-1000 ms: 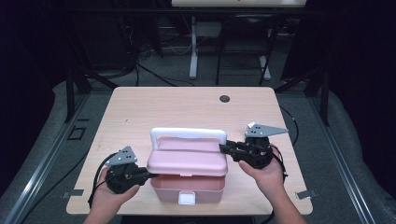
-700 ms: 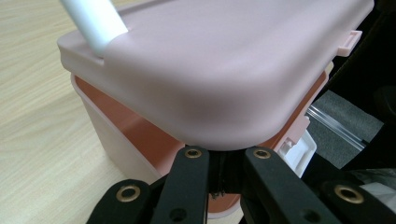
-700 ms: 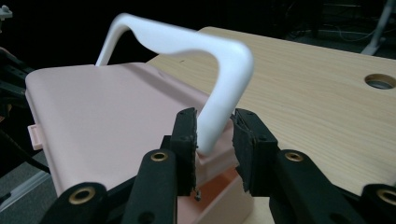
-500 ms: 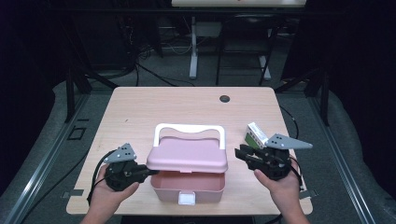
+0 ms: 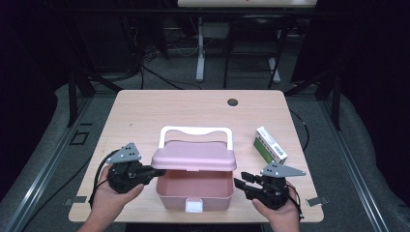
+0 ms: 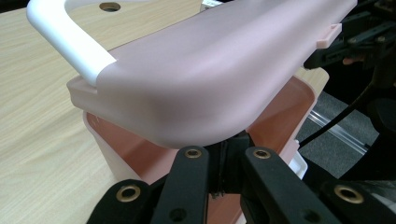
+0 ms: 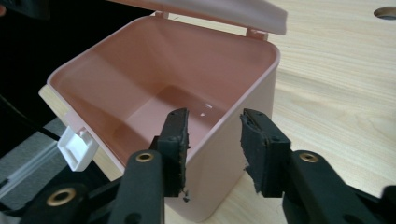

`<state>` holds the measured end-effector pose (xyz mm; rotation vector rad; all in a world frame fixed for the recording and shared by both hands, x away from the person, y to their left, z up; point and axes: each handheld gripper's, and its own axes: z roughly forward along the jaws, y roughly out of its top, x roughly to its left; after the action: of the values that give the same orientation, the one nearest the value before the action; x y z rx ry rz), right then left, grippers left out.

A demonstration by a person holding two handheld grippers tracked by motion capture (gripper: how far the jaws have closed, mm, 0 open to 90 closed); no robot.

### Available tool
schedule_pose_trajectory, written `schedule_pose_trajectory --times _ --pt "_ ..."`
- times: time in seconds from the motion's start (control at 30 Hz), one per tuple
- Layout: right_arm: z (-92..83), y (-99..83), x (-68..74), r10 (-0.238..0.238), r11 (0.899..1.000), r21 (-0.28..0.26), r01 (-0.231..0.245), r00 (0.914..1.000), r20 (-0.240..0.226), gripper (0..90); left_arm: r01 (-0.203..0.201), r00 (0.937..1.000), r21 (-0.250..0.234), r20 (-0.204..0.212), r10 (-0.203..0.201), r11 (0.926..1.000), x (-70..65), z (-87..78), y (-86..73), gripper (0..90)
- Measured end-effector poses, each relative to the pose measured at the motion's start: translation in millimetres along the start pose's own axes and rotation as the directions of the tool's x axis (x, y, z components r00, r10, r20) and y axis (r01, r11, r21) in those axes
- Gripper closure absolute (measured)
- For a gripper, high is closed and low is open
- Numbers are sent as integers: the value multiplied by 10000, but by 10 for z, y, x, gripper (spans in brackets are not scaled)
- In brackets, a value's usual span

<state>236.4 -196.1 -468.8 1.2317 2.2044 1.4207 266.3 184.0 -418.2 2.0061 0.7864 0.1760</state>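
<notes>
1. Left tool is clenched on the lid of the pink box, propping it up at the box's left side.
2. Right tool has just been opening; its jaws straddle the box's right wall, pads clear.
3. Carton lies beyond the box's right side on the table, nearer the right tool, long axis slanting away.

Setting: my lab recording bay. Light wooden table with cable grommet, grey carpet, floor rails, black curtains, loose cables, white stand behind.
</notes>
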Motion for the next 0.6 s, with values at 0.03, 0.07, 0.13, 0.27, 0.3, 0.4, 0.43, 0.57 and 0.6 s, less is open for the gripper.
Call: schedule_pose_trajectory --times 0.03,0.07,0.13,0.27,0.3,0.4,0.43,0.57,0.6 --pt "21 -6 19 -60 10000 12 60 10000 45 585 0 10000 0 0 0 10000 0 0 0 900" --pt "43 -9 36 -125 9999 21 125 9999 60 574 -34 10000 -22 -8 34 10000 -1 0 7 900" --pt "70 -11 65 -303 9995 95 300 9992 270 555 -20 10000 -18 16 20 10000 3 -6 15 900" --pt "119 -28 83 -364 9990 282 356 9989 309 547 -24 10000 0 41 24 10000 9 -4 21 900" --pt "141 -39 89 -440 9985 335 425 9981 442 547 -15 10000 0 33 15 10000 11 -5 23 900" --pt "183 -59 75 -509 9974 547 477 9969 593 545 -19 10000 28 16 19 10000 10 -6 36 900" --pt "183 -59 75 -509 9974 547 477 9969 593 545 -19 10000 28 16 19 10000 10 -6 36 900" --pt "221 -58 46 -322 9975 633 301 9990 322 569 21 10000 29 48 -21 10000 22 -10 48 900" --pt "234 -50 48 -389 9968 714 368 9988 283 578 84 9999 23 84 -84 10000 26 -14 57 900"
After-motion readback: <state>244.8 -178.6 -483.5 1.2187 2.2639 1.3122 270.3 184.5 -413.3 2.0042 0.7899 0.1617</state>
